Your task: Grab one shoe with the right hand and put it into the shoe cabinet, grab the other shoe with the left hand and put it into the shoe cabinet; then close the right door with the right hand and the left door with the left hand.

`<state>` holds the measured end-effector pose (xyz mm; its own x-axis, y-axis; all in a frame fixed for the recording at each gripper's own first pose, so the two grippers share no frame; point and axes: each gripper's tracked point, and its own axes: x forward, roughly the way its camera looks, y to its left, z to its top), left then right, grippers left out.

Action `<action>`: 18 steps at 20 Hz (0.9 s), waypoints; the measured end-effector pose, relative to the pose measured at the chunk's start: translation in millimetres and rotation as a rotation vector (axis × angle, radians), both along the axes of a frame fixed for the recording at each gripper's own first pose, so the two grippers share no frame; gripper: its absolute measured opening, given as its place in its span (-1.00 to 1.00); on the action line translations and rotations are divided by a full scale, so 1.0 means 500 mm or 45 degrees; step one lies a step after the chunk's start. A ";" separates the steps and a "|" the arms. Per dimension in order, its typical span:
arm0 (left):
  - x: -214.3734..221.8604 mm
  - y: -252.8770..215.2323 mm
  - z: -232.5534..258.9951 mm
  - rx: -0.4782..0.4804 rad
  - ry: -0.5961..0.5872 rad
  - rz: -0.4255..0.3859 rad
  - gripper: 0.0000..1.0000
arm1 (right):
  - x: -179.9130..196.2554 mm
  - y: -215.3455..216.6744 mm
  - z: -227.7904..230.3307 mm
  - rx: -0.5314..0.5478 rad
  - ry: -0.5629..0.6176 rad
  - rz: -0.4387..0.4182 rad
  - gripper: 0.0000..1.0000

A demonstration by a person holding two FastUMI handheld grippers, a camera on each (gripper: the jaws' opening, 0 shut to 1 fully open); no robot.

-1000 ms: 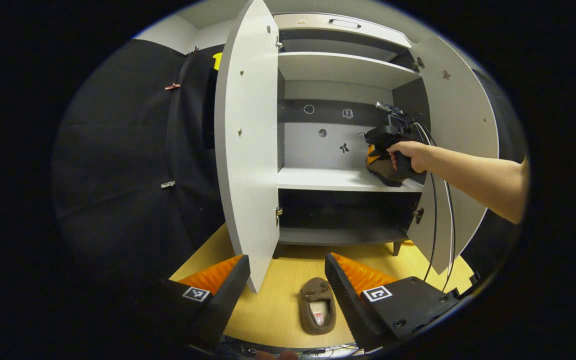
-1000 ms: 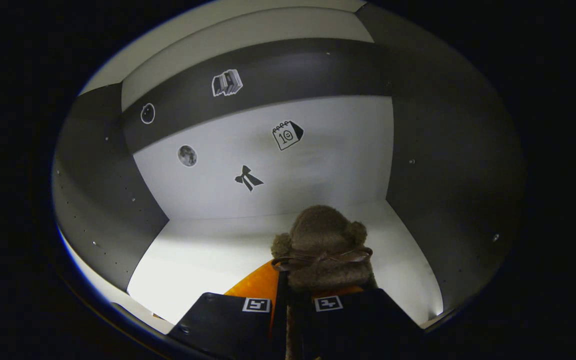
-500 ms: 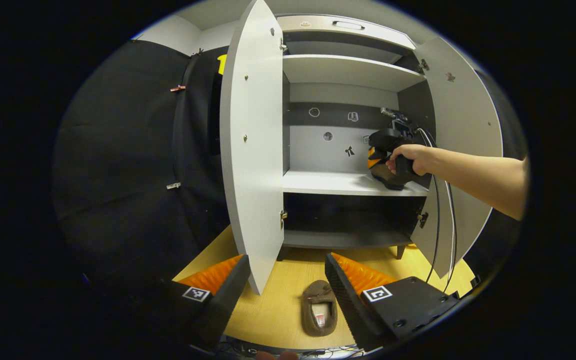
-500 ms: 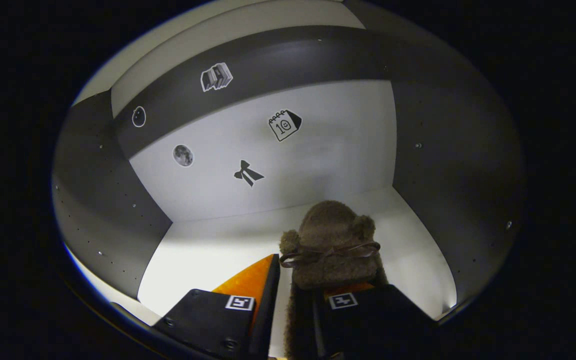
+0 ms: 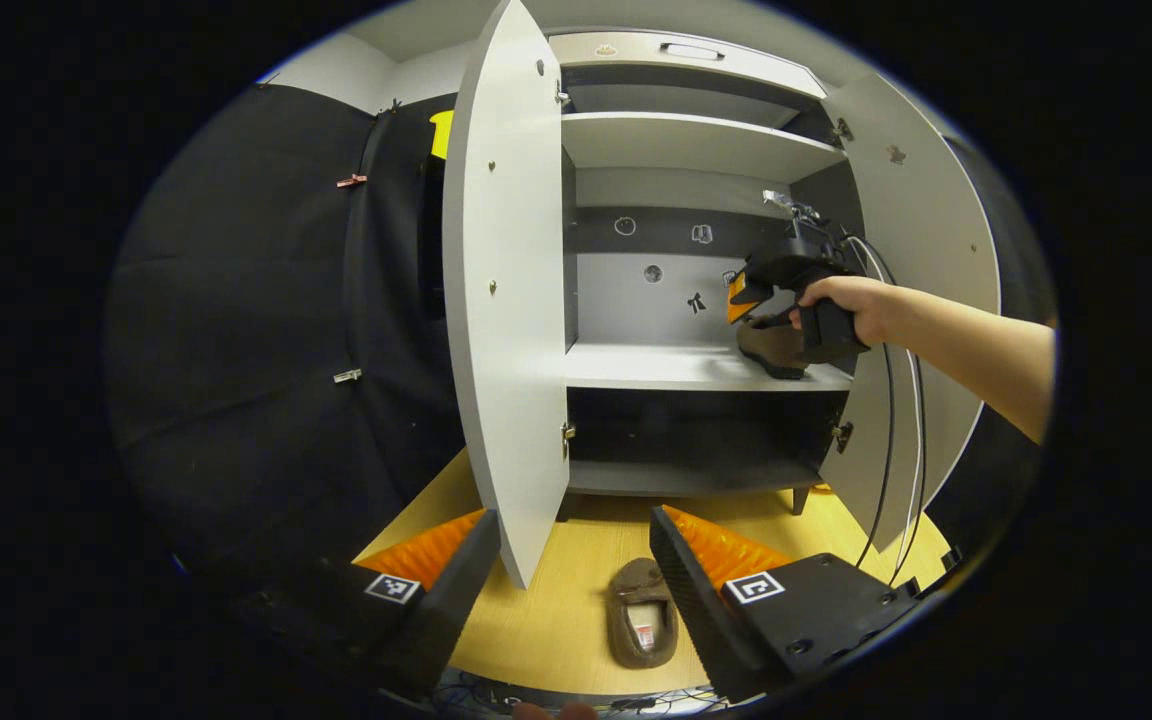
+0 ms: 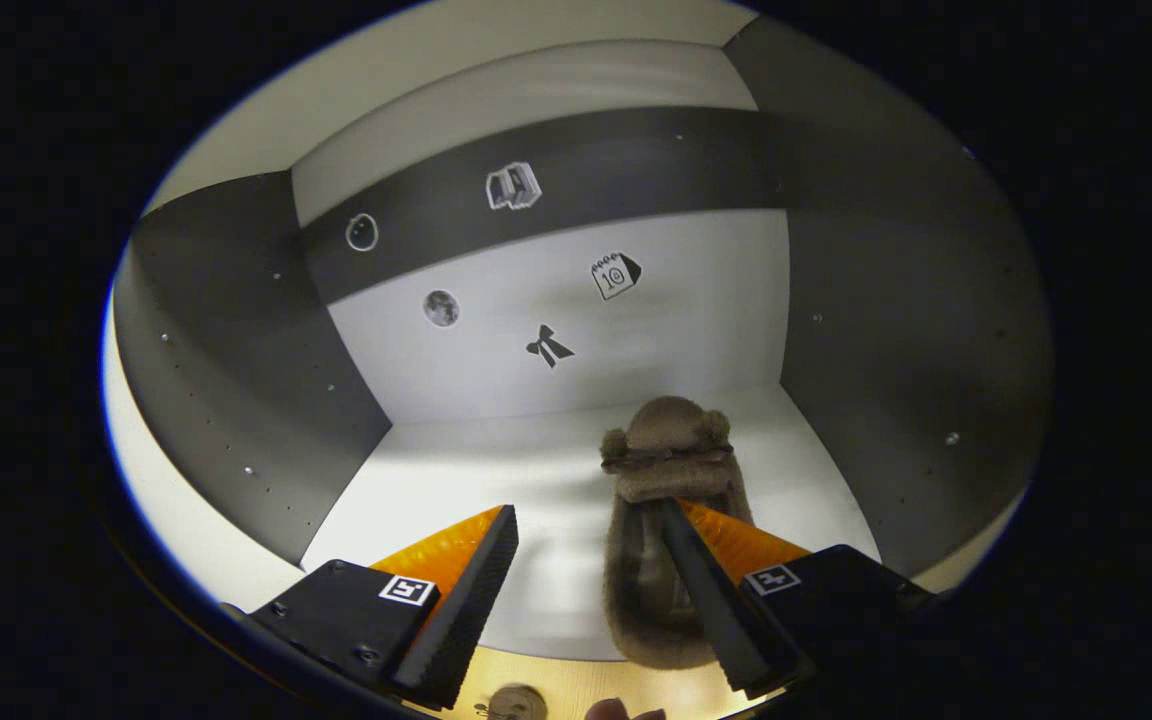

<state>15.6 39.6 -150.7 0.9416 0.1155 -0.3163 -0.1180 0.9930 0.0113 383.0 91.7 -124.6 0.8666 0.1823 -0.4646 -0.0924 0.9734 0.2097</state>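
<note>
Now the first shoe (image 6: 671, 560), a fuzzy brown slipper with a thin ribbon bow across its rounded toe, is set down on the pale middle shelf (image 6: 496, 480) of the shoe cabinet (image 5: 696, 140), and the right tool (image 6: 591, 570) is spread wide above its heel end, released, so the first placing is judged done. Next, the other shoe (image 5: 641, 625), a soft flat slipper lying on the yellow wooden floor (image 5: 556, 620) just before the cabinet, is to be taken by the left tool (image 5: 571, 575), which is held open above it, beside the smooth grey left door (image 5: 506, 300).
</note>
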 end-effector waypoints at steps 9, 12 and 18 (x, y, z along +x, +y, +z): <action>0.002 -0.018 -0.092 0.006 0.040 -0.082 0.90 | -0.239 -0.008 0.203 -0.088 -0.457 0.044 0.97; 0.008 -0.046 -0.151 0.038 0.079 -0.169 0.90 | -0.330 -0.030 0.223 -0.064 -0.521 0.017 0.97; 0.036 -0.096 -0.311 -0.042 0.210 -0.286 0.89 | -0.482 -0.115 0.245 -0.089 -0.652 -0.066 0.97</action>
